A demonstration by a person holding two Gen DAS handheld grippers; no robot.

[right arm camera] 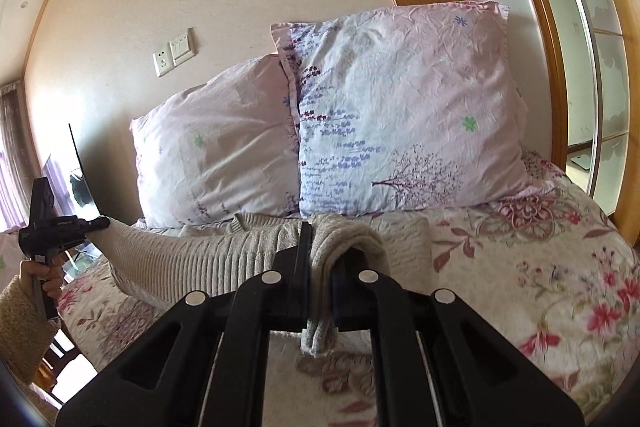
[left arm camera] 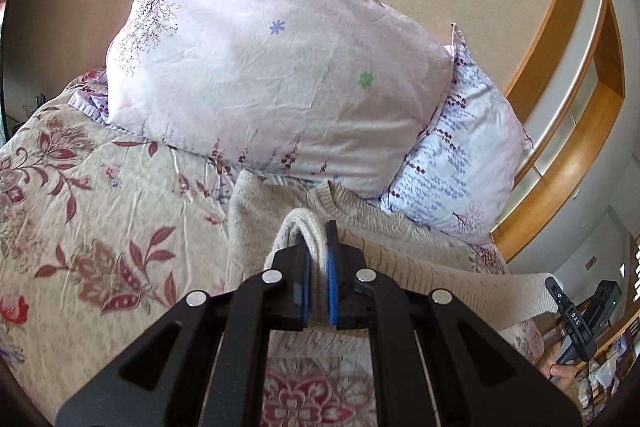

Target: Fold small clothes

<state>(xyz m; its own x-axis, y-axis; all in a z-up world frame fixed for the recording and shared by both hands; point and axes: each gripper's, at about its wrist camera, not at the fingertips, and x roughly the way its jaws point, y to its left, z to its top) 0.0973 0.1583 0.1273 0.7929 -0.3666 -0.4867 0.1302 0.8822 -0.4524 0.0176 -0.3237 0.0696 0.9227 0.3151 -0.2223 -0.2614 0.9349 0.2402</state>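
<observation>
The left gripper (left arm camera: 319, 251) is clamped on a folded edge of the sweater (left arm camera: 256, 227); the cream knit loops up between the two fingers (left arm camera: 334, 239) and the blue pads press it from both sides. Ahead of these fingers the rest of the sweater lies on the floral bedspread (left arm camera: 100, 207), and beyond it two pillows lean against the wall: the pink pillow (left arm camera: 260, 67) straight ahead, the lavender-print pillow (left arm camera: 460, 163) to the right of the fingers.

The right gripper (right arm camera: 322, 247) is likewise pinched on a bunched fold of the sweater (right arm camera: 200, 259). Cloth drapes over the right-hand finger and a tail hangs below the jaws. From these fingers a ribbed span of the sweater stretches left, clear of the bedspread (right arm camera: 520, 267), to the left gripper (right arm camera: 100, 223), seen at the left edge of the right wrist view with a hand (right arm camera: 44, 279) on its handle.

A wall switch (right arm camera: 176, 53) sits above and left of the pillows.
</observation>
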